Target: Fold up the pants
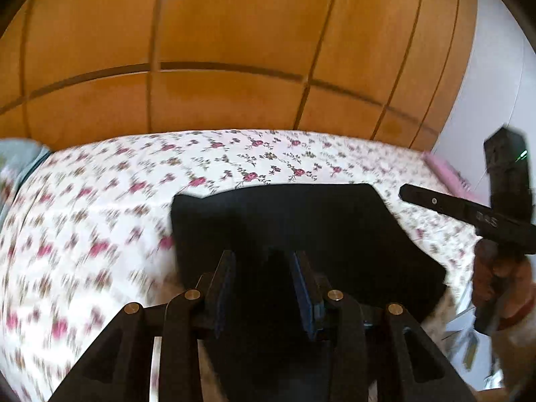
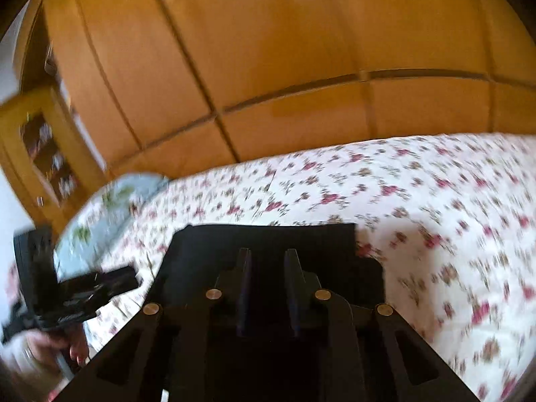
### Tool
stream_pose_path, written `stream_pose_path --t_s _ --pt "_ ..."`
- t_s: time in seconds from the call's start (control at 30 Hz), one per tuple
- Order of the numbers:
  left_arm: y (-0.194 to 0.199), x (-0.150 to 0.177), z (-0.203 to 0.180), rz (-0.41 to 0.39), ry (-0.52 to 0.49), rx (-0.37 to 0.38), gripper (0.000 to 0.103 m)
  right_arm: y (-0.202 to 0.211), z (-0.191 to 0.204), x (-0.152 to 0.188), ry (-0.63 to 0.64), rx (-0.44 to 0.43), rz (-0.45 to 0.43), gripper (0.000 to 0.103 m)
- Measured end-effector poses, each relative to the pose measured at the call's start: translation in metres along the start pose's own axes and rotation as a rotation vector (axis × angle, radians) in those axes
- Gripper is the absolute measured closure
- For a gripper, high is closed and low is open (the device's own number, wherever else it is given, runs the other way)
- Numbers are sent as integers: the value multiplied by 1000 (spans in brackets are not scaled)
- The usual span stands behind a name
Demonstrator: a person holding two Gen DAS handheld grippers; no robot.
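The black pants (image 1: pixel 301 221) lie folded into a compact rectangle on the floral bedspread (image 1: pixel 100 201). My left gripper (image 1: pixel 264 261) hovers over their near edge, jaws apart with nothing between them. In the right wrist view the pants (image 2: pixel 268 238) sit just past my right gripper (image 2: pixel 268 258), whose jaws are also apart and empty. The right gripper also shows at the right edge of the left wrist view (image 1: pixel 435 201). The left gripper shows at the left edge of the right wrist view (image 2: pixel 110 281). Both views are motion-blurred.
A wooden wardrobe (image 1: pixel 234 50) stands behind the bed. A light blue pillow (image 2: pixel 110 207) lies at the bed's left end. A wooden shelf unit (image 2: pixel 43 154) stands at far left. A white wall (image 1: pixel 485 83) is at right.
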State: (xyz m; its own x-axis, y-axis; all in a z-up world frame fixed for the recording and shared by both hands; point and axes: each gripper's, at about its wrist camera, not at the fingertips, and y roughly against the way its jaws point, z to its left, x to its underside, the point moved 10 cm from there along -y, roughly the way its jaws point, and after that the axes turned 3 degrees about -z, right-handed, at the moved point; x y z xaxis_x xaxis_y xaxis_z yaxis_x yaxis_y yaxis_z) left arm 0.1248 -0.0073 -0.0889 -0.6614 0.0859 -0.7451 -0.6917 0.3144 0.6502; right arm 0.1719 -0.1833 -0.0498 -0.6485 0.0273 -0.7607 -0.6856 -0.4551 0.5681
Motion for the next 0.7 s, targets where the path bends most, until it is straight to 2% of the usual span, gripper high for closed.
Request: stream_pose_path --t_s 0.07,0.17,0.27,0.33,0.4,0.43,0.53,0.7 --pt "-25 -4 4 49 -14 -48 68 -19 5 0 35 1 41 82" --pt "-50 -7 13 91 -8 -91 68 -49 -1 11 74 47 125 82" --pt "-68 -5 20 97 -22 -129 68 -67 -24 29 69 116 178 83" --pt "-81 -1 23 93 -41 -150 68 -71 -39 34 4 116 151 87" --pt "-91 1 26 58 -71 -159 65 -73 -51 35 -46 101 109 101" --pt "-95 -1 27 45 -91 -163 65 -73 -56 36 -66 107 92 103" --pt "-98 -2 28 31 -110 -168 65 -72 -66 38 -145 67 46 103" --pt "-93 -2 26 19 -127 -183 65 -68 -62 38 -128 67 30 103"
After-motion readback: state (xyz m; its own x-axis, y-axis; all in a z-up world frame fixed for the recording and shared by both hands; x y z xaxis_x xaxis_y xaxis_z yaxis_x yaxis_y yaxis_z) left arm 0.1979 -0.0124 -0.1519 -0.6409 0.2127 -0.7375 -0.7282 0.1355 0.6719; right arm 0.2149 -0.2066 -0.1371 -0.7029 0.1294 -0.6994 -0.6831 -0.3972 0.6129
